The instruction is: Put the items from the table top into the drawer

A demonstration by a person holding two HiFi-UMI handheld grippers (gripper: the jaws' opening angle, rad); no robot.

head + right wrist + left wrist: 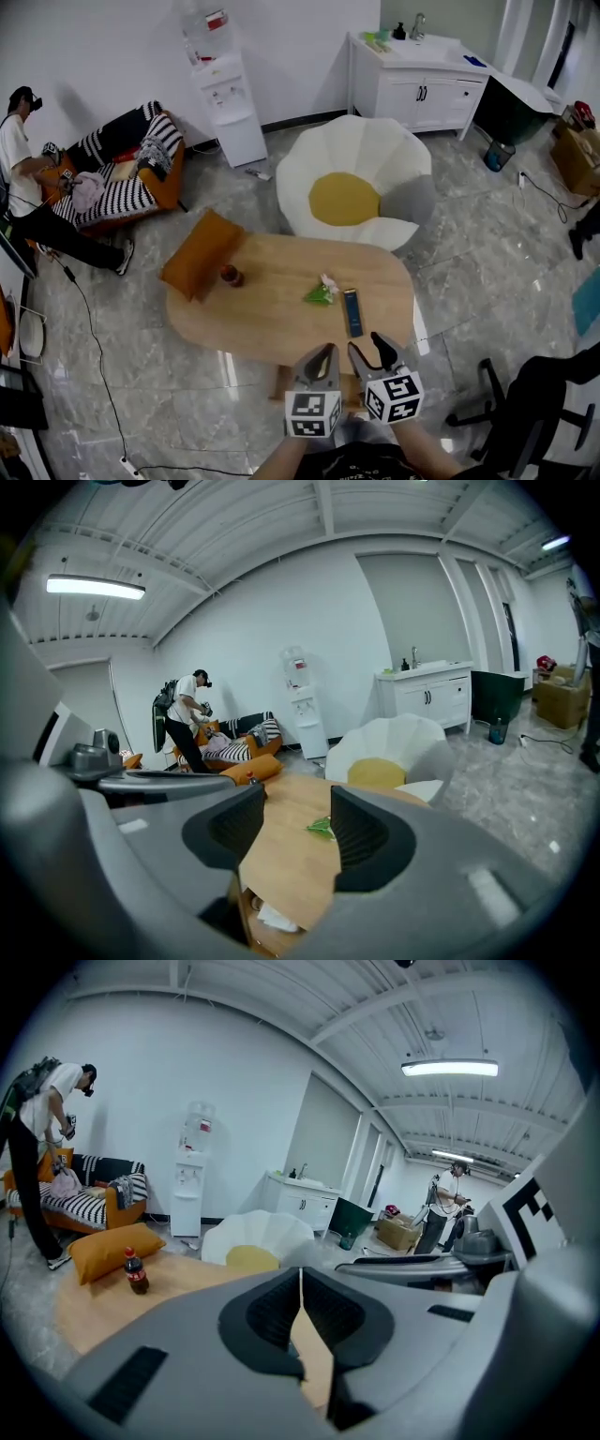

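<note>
Wooden table (272, 314) on grey marble floor (187, 394); left claw (323, 354) together and empty; right claw (367, 344) apart, empty

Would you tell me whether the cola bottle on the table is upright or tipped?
Upright: the cola bottle stands on its base on the table, red cap uppermost.

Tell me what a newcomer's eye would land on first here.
A big white seat with a yellow centre, like a fried egg, stands just beyond the wooden table. On the table are a small dark bottle, a green packet and a flat blue box, with an orange cushion at its left end. Nearest the camera, the left gripper is shut and the right gripper open.
</note>
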